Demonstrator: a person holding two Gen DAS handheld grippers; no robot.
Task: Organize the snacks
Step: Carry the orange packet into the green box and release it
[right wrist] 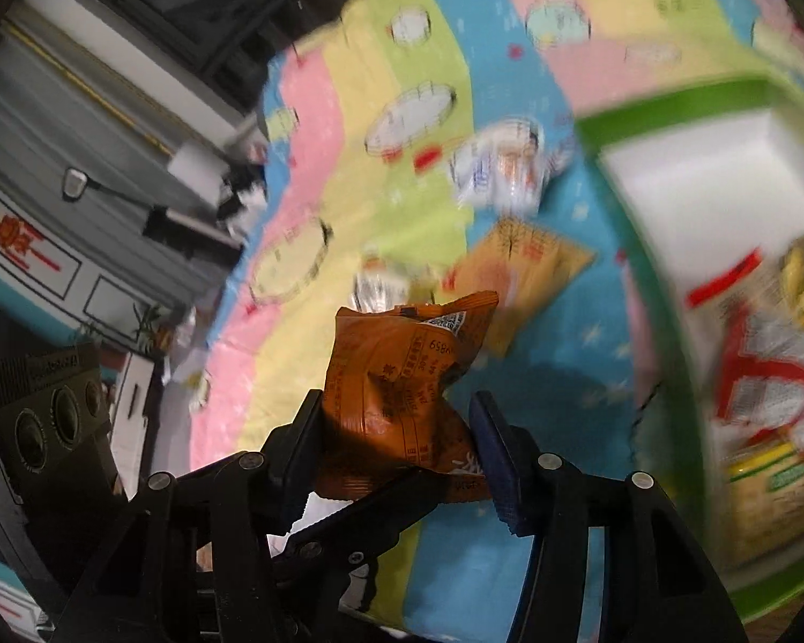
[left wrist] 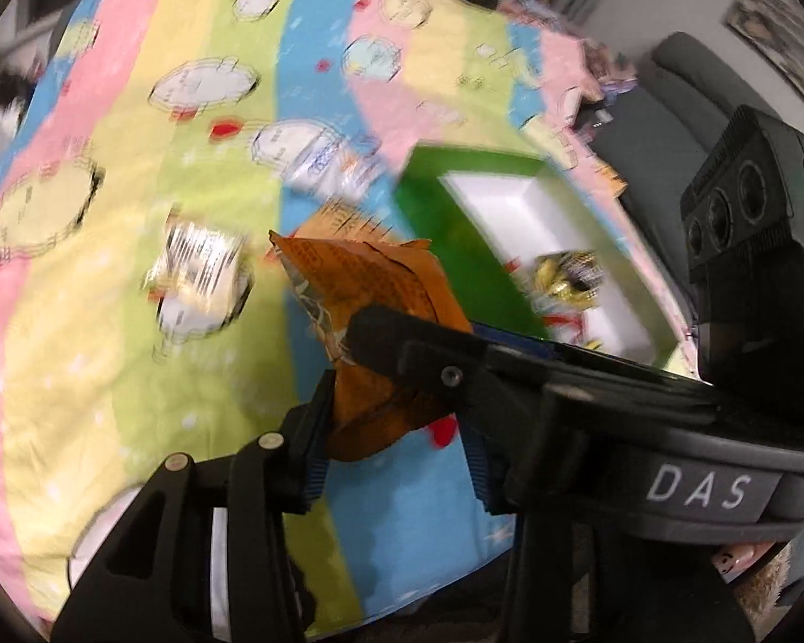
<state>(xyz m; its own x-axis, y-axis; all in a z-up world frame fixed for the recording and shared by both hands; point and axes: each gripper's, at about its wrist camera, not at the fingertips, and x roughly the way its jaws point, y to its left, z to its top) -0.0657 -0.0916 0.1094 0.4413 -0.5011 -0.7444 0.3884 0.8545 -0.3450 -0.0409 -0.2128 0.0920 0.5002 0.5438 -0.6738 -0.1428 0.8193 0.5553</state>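
Right tongs (right wrist: pixel 396 418): jaws stand fairly wide, clenched on the puffy orange snack packet (right wrist: pixel 402 391), one pad pressing into each side of it. The packet is held off the striped cloth (right wrist: pixel 305 123), crumpled at the waist, with its printed top edge pointing away from me.

Left tongs (left wrist: pixel 396 428): the same packet sits between the jaws. The near pad touches its side. The far pad is masked by my right tongs crossing over it, so I cannot tell whether this pair is gripping or merely flanking.

Green box (right wrist: pixel 605 134): white inside, to the right, already holding several wrappers.

Loose on the cloth beyond the held packet:
- a pale orange packet (right wrist: pixel 525 268)
- a white-and-blue packet (right wrist: pixel 504 171)
- a silvery packet (left wrist: pixel 198 268)

Judgement: the step in hand is carrying this packet to the box.

Recommendations:
- Only one pair should bear the packet. Two grips pulling apart could tear the foil or burst the seal.
- Grip lightly, since the contents are probably brittle.
- Lift clear of the box wall and release low over the bare white floor, not on top of the wrappers.
- Both views are smeared, so slow down before letting go.
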